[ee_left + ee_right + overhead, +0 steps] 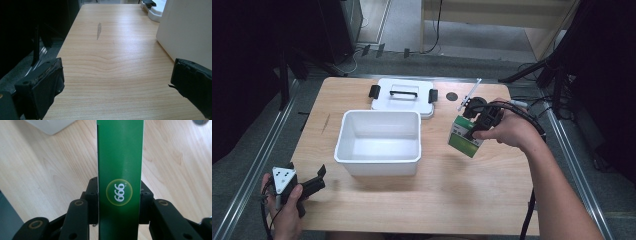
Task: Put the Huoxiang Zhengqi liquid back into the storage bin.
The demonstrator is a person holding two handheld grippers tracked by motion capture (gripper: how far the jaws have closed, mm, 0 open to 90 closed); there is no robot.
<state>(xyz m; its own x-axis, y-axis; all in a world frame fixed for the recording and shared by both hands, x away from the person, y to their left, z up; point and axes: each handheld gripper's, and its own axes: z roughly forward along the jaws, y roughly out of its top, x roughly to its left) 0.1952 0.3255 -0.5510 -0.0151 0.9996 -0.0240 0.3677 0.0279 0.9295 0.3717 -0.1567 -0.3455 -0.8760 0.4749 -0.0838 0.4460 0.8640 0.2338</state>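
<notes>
A small green and white box [464, 137] hangs tilted above the table, right of the white bin [378, 141]. My right gripper [477, 125] is shut on it. In the right gripper view the box's green side [120, 165] with a round "999" mark stands between both jaws, pinched from left and right. My left gripper [314, 182] sits at the table's near left corner, jaws wide apart. In the left gripper view its fingers [42, 87] frame bare wood, with the bin's white wall [187, 30] to the right.
The bin's white lid [404, 95] with black handle and clips lies behind the bin. A dark round hole [452, 96] and a thin white stick [469, 93] lie at the back right. Metal rails run along both table sides.
</notes>
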